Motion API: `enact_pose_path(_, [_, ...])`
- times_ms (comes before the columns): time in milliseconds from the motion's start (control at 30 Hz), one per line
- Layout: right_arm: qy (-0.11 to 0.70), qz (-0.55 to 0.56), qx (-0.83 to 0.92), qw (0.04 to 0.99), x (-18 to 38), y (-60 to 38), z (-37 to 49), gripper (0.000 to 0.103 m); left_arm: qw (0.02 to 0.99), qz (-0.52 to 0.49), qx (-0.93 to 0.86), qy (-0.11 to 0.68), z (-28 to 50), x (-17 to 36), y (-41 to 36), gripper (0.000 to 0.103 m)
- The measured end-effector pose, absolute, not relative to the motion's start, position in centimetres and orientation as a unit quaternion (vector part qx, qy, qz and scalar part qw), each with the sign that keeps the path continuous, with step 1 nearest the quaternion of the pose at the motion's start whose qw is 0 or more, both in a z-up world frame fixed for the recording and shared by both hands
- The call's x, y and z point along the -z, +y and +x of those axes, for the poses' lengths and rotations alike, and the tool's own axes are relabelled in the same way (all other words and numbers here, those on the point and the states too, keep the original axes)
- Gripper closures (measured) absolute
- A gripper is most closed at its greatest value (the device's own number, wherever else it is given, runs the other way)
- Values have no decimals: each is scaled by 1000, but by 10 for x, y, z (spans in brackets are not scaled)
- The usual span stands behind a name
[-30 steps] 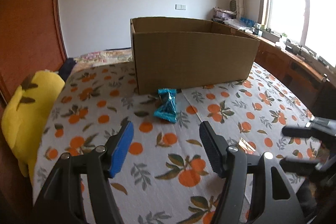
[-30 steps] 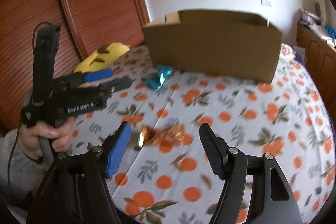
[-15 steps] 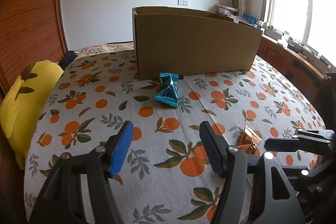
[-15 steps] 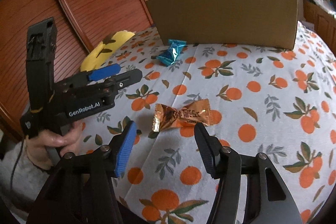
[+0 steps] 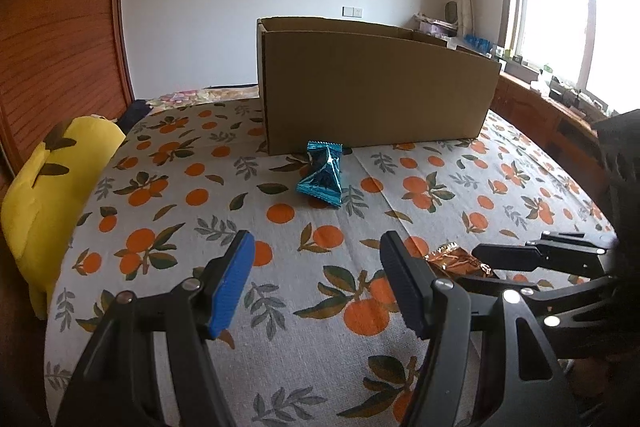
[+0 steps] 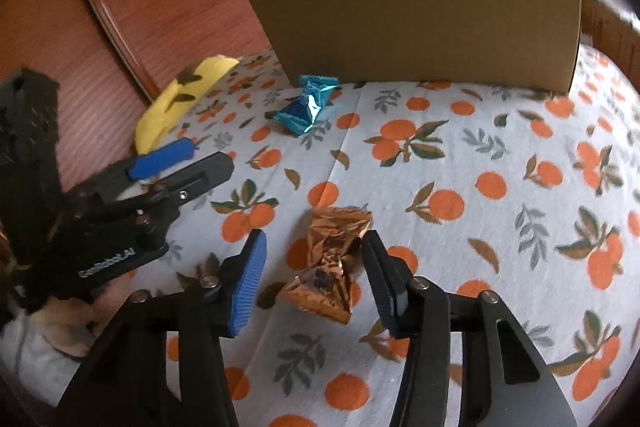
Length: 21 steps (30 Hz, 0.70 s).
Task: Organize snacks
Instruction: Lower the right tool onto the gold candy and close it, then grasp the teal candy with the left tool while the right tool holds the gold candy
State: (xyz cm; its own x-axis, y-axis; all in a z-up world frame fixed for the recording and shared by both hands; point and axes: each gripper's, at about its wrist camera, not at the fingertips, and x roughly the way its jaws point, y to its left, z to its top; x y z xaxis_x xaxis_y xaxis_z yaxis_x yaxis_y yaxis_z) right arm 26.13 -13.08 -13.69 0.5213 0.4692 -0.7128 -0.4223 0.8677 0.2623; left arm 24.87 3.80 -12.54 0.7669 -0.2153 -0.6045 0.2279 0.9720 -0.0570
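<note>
Your right gripper (image 6: pixel 314 281) sat low over the orange-print tablecloth (image 6: pixel 500 155), fingers spread wide on either side of the copper-foil snack (image 6: pixel 332 263), which lay between the pads with neither pad clearly touching it. Your left gripper (image 5: pixel 316 281) hung spread apart too, holding nothing, pointed toward the teal-foil snack (image 5: pixel 322 173). That one lay on the cloth just in front of the cardboard box (image 5: pixel 376 91) (near its left corner, contact with the wall unclear). The box stood open-topped at the far side; contents not visible. A yellow cushion (image 5: pixel 52 183) lay at the cloth's left edge.
</note>
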Motion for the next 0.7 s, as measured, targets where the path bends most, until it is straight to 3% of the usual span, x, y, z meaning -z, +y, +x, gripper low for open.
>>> enact_pose_path(133, [409,-30,-233,882,138,-124,259,77,938,21,117,324,249,127,35,37])
enact_pose_path(267, [404,-55,-224,885,138,-127,258,83,937,25,113,328,250,128,33,37])
enact_pose_path(700, [396,-77,-214,889,125,-165,280,83,920,4,111,376,270,132,38,37])
